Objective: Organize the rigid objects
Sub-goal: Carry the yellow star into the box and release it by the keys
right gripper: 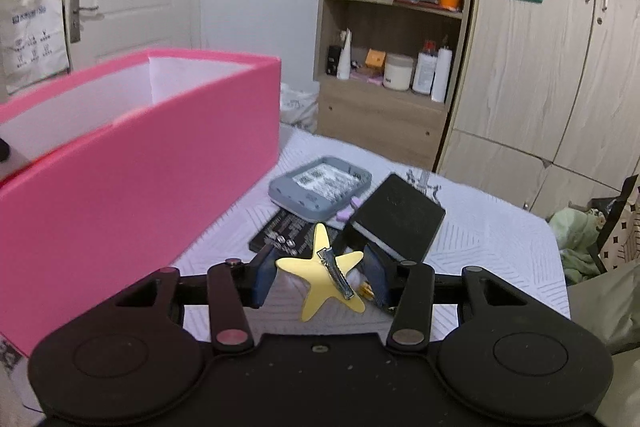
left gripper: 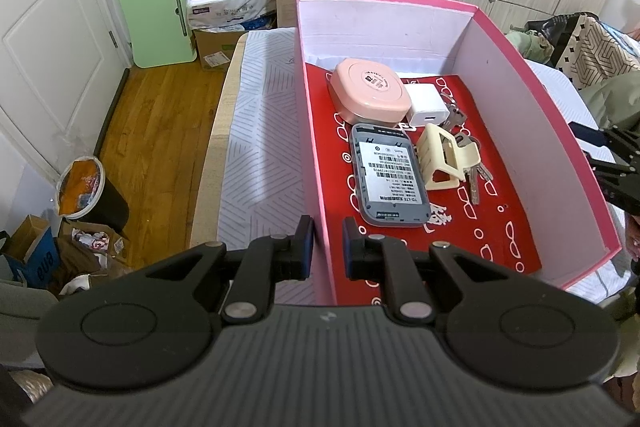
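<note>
Pink box (left gripper: 520,115) on the bed, half filled; star clip in the right tongs.

Only the left view shows inside: pink case (left gripper: 370,91), grey router (left gripper: 390,175), white charger (left gripper: 424,105), cream claw clip (left gripper: 446,157), keys part-hidden. Left gripper (left gripper: 327,247) pinches the box's near wall; right gripper (right gripper: 320,277) clamps the yellow star hair clip (right gripper: 322,273) beside the box.

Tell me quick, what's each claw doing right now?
Left gripper: shut on the near wall of the pink box.
Right gripper: closed on the yellow star hair clip, holding it up off the bed.
</note>
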